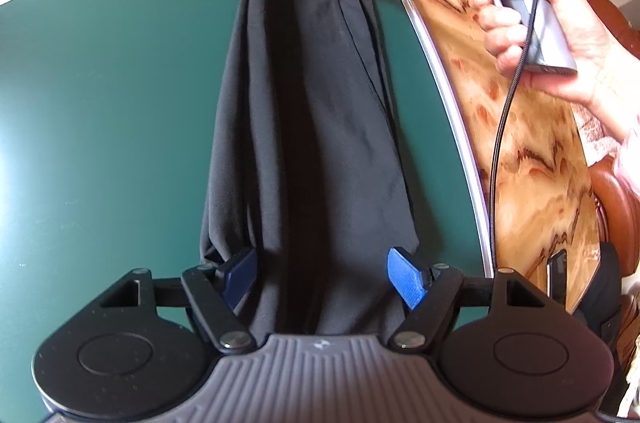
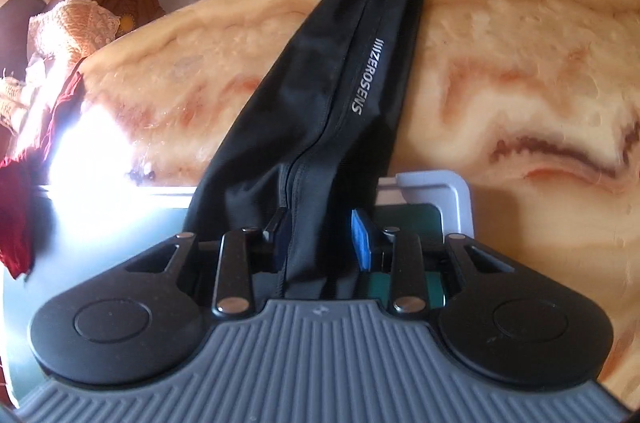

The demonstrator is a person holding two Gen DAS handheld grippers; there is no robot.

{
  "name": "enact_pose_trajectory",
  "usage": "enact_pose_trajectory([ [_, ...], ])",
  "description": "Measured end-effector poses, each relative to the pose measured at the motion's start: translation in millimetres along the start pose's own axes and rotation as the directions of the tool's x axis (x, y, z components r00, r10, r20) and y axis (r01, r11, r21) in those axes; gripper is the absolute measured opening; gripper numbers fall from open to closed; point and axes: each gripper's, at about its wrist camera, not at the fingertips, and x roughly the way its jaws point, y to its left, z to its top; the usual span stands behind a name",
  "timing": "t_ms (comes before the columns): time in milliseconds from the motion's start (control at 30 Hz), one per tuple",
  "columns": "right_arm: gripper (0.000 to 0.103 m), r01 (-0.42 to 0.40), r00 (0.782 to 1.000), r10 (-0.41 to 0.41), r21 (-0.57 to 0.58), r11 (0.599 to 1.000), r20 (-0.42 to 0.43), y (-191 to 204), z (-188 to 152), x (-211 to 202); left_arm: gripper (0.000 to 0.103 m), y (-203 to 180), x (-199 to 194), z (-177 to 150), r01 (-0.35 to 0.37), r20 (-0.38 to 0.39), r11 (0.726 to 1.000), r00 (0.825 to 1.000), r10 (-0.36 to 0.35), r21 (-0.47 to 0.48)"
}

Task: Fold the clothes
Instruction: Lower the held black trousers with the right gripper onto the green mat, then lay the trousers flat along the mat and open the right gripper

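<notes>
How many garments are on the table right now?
1. A single long black garment stretches along the table, crossing from the green mat onto the marble top. Anything beneath it would be hidden.

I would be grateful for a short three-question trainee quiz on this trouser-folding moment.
1. True or false: the black trousers lie wholly on the green mat.
2. What stands printed along the seam of the trousers?
3. What lies between the pads of the right gripper? A) bunched trouser fabric B) the mat's corner C) nothing

Key
1. False: they run past the mat's edge onto the marbled table.
2. ZEROSENS, after a few bars.
3. A, though the right-hand pad stands clear of the cloth. The left gripper likewise straddles the fabric with wide jaws.
</notes>
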Motion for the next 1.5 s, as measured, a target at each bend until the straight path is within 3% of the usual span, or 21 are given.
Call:
enact_pose_trajectory([
  [67,0.036,0.006,1.0,-0.006,-0.016,1.0,0.008,2.7,1.2,4.3,0.078,-0.1,1.8,-1.8,-0.003,-0.006,1.0,1.0,0.003,0.005],
  [200,0.005,0.002,1.0,-0.003,-0.014,1.0,-0.018,2.2,1.7,18.0,0.078,0.5,3.4,-5.7,-0.009,-0.011,1.0,1.0,0.009,0.012],
  [233,0.004,-0.012,1.0,0.011,-0.01,1.0,-0.022,1.1,1.2,16.9,0.078,1.2,2.5,-6.7,-0.01,-0.013,1.0,1.0,0.01,0.015],
  [400,0.003,-0.01,1.0,0.01,0.018,1.0,0.018,-7.2,-2.4,-1.4,0.079,5.9,12.4,-11.6,-0.004,-0.06,1.0,0.998,0.005,0.025],
  [667,0.005,0.009,0.998,-0.008,0.021,1.0,-0.059,-12.4,1.8,13.7,0.081,2.0,10.0,-8.2,-0.015,-0.057,0.999,0.998,0.018,0.043],
  [733,0.012,0.036,0.997,-0.037,-0.015,0.999,-0.061,-7.1,4.1,12.4,0.081,-4.1,7.7,-2.5,-0.008,-0.043,0.998,0.999,0.011,0.063],
  [800,0.032,0.074,0.997,-0.075,-0.043,0.996,-0.026,-4.3,9.2,6.8,0.082,-8.3,7.3,3.7,0.013,-0.035,0.997,0.999,-0.01,0.077],
  [867,0.039,0.09,0.996,-0.089,-0.025,0.996,0.032,-8.6,19.1,0.7,0.082,-10.4,9.6,8.7,0.016,-0.034,0.997,0.999,-0.013,0.081],
  [1167,0.039,0.129,0.979,-0.135,0.05,0.99,0.153,-33.8,95.0,39.4,0.082,-11.0,4.8,11.7,0.003,-0.041,0.994,0.999,0.001,0.108],
  [1233,0.038,0.116,0.98,-0.129,0.09,0.989,0.154,-43.2,109.8,49.9,0.082,-5.9,-4.7,8.4,0.008,-0.045,0.996,0.999,-0.004,0.087],
  [1500,0.028,0.095,0.99,-0.106,0.116,0.989,0.096,-61.8,144.0,82.2,0.084,-28.1,-20.1,2.9,-0.01,-0.019,0.984,1.0,0.014,0.177],
])
